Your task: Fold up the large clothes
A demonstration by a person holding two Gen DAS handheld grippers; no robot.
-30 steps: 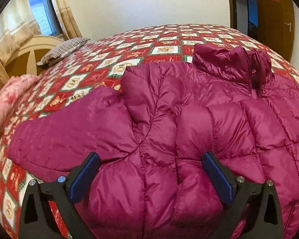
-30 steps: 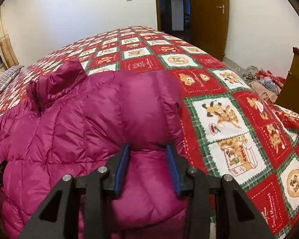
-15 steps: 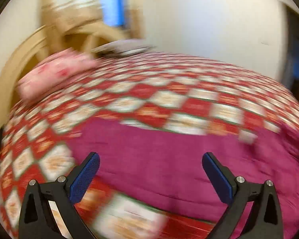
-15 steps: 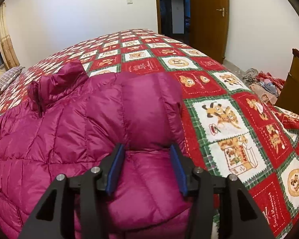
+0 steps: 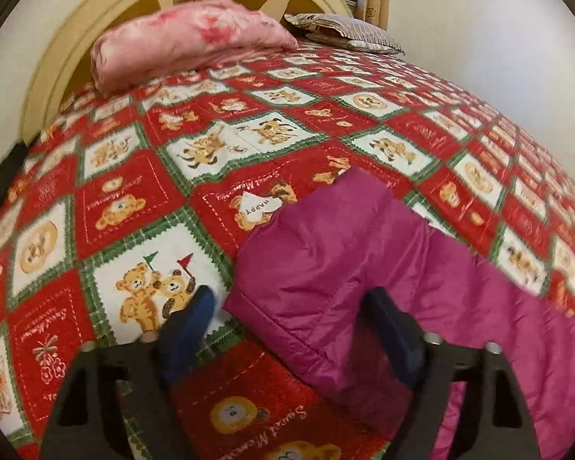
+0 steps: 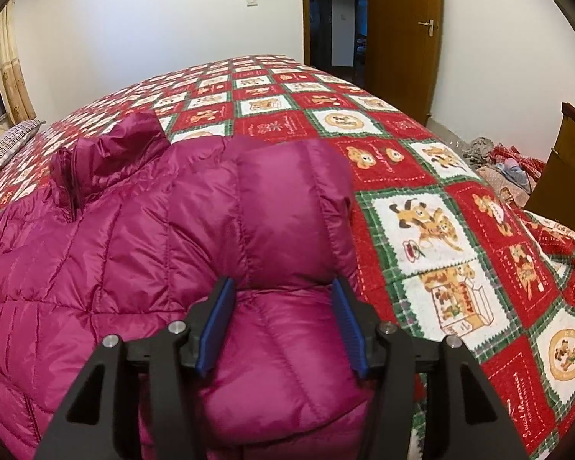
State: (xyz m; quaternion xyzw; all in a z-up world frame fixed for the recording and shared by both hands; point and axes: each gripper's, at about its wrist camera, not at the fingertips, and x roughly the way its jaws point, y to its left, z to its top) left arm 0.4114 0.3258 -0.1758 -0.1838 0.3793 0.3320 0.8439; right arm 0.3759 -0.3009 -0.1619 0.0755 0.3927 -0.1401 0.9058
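Observation:
A magenta quilted down jacket (image 6: 142, 237) lies spread on the bed, collar (image 6: 107, 153) to the far left. Its right sleeve is folded over the body. My right gripper (image 6: 283, 322) is open, its blue pads on either side of that puffy sleeve (image 6: 287, 337), which bulges between them. In the left wrist view the jacket's other sleeve (image 5: 345, 268) lies stretched out on the quilt. My left gripper (image 5: 291, 326) is open over the sleeve's cuff end, its right finger (image 5: 395, 329) on the fabric and its left finger over the quilt.
The bed has a red, white and green teddy-bear quilt (image 5: 142, 199). A pink folded blanket (image 5: 188, 38) and a striped pillow (image 5: 345, 32) lie at the headboard. In the right wrist view an open wooden door (image 6: 402, 38) stands behind, and clothes (image 6: 502, 165) and a cabinet (image 6: 571, 176) at right.
My left gripper has swung left from the jacket's body to the end of the outstretched sleeve and has narrowed. My right gripper has opened a little wider around the folded sleeve.

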